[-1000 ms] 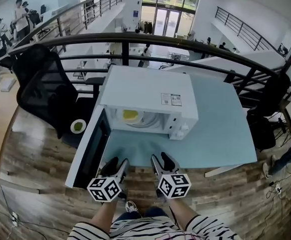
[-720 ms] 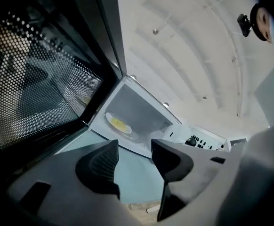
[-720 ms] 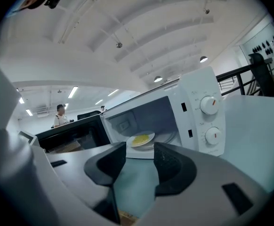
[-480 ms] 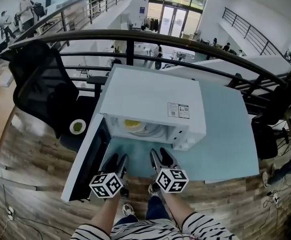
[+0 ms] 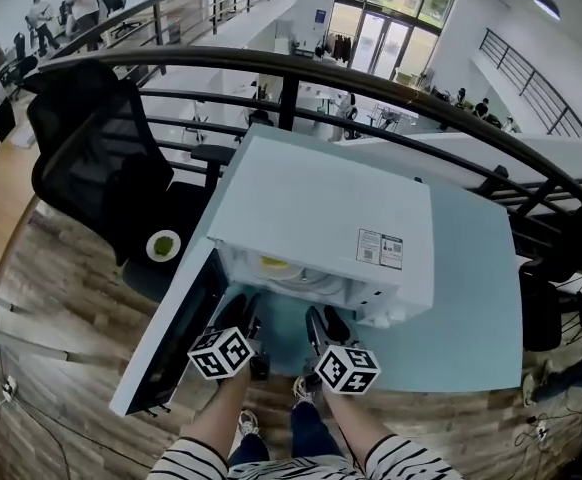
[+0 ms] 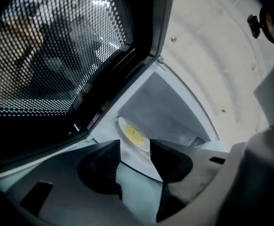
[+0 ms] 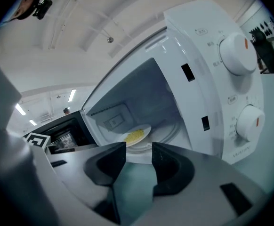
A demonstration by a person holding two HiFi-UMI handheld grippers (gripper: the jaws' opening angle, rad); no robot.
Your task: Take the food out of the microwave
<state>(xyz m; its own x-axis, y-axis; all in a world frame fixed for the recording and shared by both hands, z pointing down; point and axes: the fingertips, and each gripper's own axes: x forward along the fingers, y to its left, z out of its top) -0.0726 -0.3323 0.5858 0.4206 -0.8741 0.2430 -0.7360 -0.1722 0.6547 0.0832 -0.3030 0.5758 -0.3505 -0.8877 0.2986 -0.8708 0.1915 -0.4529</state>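
Note:
The white microwave (image 5: 321, 218) stands on the pale blue table (image 5: 476, 288) with its door (image 5: 171, 338) swung wide open to the left. Inside, on the glass turntable, rests a white plate of yellow food (image 5: 276, 264), also seen in the left gripper view (image 6: 134, 135) and the right gripper view (image 7: 136, 135). My left gripper (image 5: 248, 320) is open just in front of the cavity mouth, by the door hinge side (image 6: 133, 147). The right gripper (image 5: 321, 323) is open beside it, pointing at the plate (image 7: 138, 149). Neither holds anything.
The microwave's two control knobs (image 7: 238, 53) sit right of the cavity. A black office chair (image 5: 91, 158) stands left of the table, with a small white dish with green contents (image 5: 162, 245) beside it. A dark railing (image 5: 371, 88) runs behind the table.
Both grippers have moved forward to the open cavity. My head has leaned over the microwave, so its top hides more of the plate.

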